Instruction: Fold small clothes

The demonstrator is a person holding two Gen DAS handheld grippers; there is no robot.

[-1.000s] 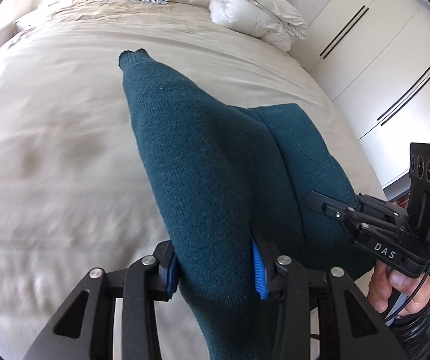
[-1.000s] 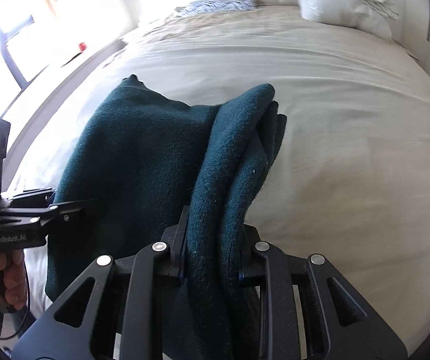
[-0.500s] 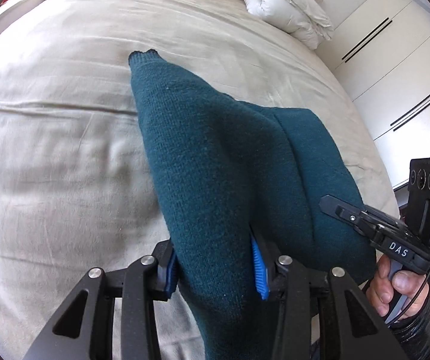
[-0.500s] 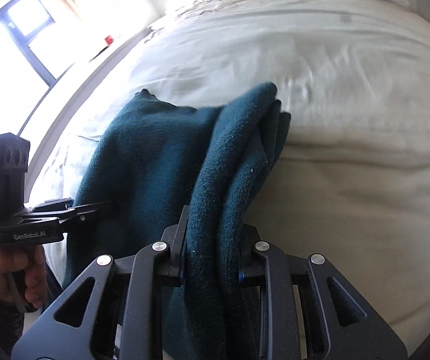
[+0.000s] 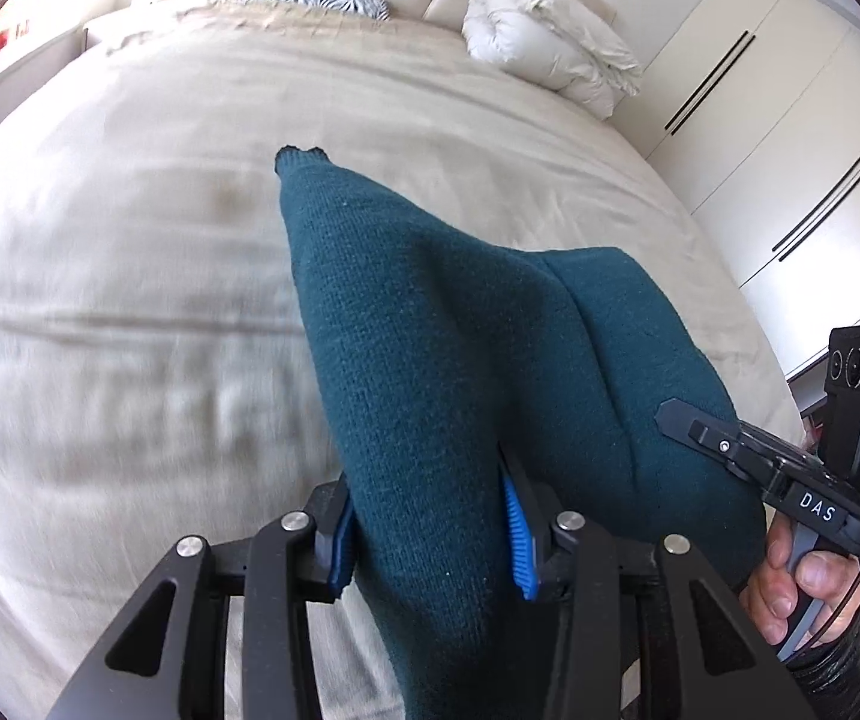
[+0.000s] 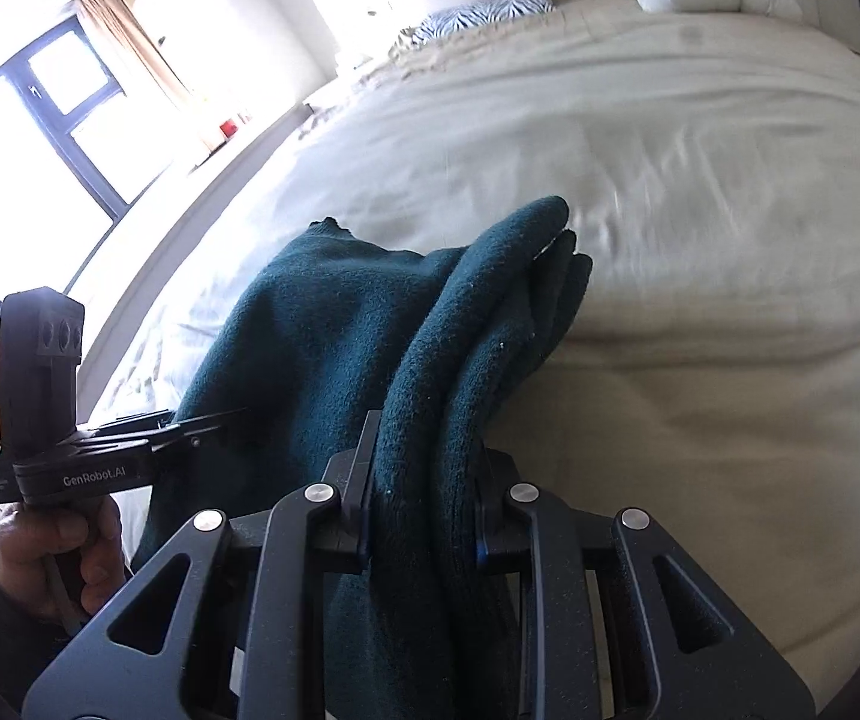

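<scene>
- Here, the left gripper (image 5: pixel 430 546) and the right gripper (image 6: pixel 421 510) each have their fingers clamped on the green sweater (image 5: pixel 460 360), held over the bed (image 5: pixel 130 300).
- Thick bunched folds could slip free, and the sweater would land crooked.

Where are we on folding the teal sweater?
Done: the teal sweater is already doubled into layers. In hand: the left gripper and right gripper each clamp a bunched edge, holding it above the bed. Left: lay it flat and finish the fold.

Sweater (image 5: pixel 460 372) further over bed (image 5: pixel 130 300)
</scene>
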